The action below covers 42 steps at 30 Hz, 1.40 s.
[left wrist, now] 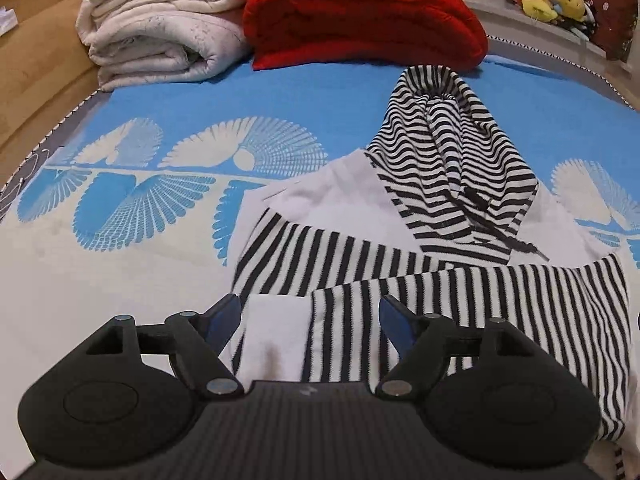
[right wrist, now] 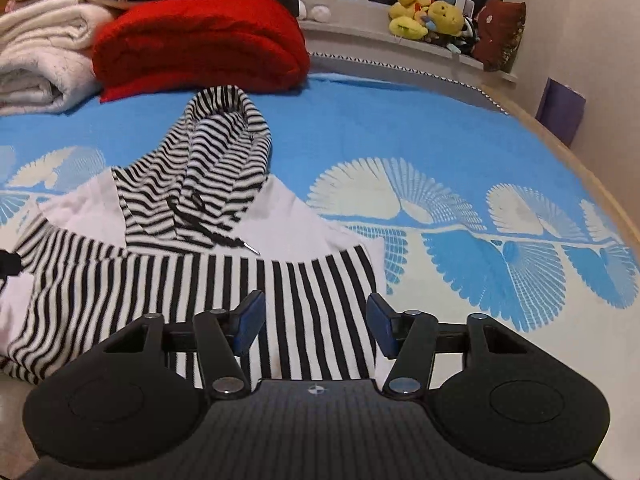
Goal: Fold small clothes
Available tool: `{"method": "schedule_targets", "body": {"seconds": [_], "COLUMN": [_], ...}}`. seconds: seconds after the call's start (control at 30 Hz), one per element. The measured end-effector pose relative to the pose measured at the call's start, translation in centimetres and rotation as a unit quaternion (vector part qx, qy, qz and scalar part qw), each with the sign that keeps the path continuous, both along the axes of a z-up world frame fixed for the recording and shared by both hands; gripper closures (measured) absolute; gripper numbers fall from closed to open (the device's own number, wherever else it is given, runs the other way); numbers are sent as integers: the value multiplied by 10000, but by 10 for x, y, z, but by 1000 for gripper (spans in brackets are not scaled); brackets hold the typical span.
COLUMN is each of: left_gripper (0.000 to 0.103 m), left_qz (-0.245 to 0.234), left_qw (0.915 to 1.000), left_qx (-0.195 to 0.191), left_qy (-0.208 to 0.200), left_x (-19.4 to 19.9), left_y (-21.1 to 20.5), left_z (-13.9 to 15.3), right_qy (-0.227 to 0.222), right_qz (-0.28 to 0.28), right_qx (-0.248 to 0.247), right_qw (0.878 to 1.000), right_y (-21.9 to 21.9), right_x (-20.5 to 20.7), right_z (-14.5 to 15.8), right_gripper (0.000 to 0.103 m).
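A small white hoodie with black-and-white striped sleeves and hood lies flat on the blue and white bedspread. Both striped sleeves are folded across the white body. My left gripper is open and empty, hovering over the near left part of the hoodie. In the right wrist view the hoodie lies left of centre. My right gripper is open and empty, over the striped sleeve at the hoodie's near right edge. A dark bit of the left gripper shows at the right wrist view's left edge.
A folded cream blanket and a folded red blanket lie at the bed's far end. Yellow plush toys sit on a window ledge. A wooden bed frame runs on the left, a purple box stands at the right.
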State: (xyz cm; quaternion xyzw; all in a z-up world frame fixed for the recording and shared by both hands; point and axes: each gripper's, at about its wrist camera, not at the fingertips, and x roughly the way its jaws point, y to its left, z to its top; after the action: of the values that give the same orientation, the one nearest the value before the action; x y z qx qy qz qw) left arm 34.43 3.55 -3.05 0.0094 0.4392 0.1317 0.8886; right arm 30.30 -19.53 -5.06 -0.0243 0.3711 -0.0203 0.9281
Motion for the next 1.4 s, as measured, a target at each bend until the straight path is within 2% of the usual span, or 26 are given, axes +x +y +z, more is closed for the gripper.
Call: {"method": "schedule_targets", "body": {"seconds": [0.07, 0.17, 0.3, 0.47, 0.87, 1.0, 1.13, 1.23, 1.4], "left_gripper": [22, 17, 16, 16, 16, 16, 17, 18, 19], "left_qz": [-3, -56, -219, -272, -113, -336, -606, -561, -595], "left_qw": [10000, 9996, 9993, 9982, 9976, 9962, 9941, 9942, 9928], "left_qx": [-48, -228, -189, -316, -86, 131, 347, 276, 265], "left_qy": [-50, -151, -252, -432, -678, -795, -835, -870, -1005], "left_x": [1, 2, 1, 0, -1, -3, 1, 7, 9], "left_y": [-2, -6, -14, -19, -12, -19, -33, -40, -55], "left_z": [1, 5, 8, 13, 26, 26, 18, 18, 21], "right_qy": [-43, -50, -29, 52, 176, 214, 192, 126, 263], "right_qz": [-20, 43, 196, 159, 125, -51, -170, -243, -387], "right_qx": [10, -20, -69, 47, -73, -116, 81, 99, 211], "right_qw": [10000, 10000, 9998, 9998, 9997, 9997, 9996, 9996, 9987], "right_y": [-1, -2, 2, -3, -14, -26, -43, -56, -73], "right_x": [1, 1, 0, -1, 2, 6, 9, 9, 11], "right_z": [1, 2, 4, 4, 10, 14, 25, 30, 25], "right_gripper": [48, 48, 46, 46, 45, 45, 47, 47, 51]}}
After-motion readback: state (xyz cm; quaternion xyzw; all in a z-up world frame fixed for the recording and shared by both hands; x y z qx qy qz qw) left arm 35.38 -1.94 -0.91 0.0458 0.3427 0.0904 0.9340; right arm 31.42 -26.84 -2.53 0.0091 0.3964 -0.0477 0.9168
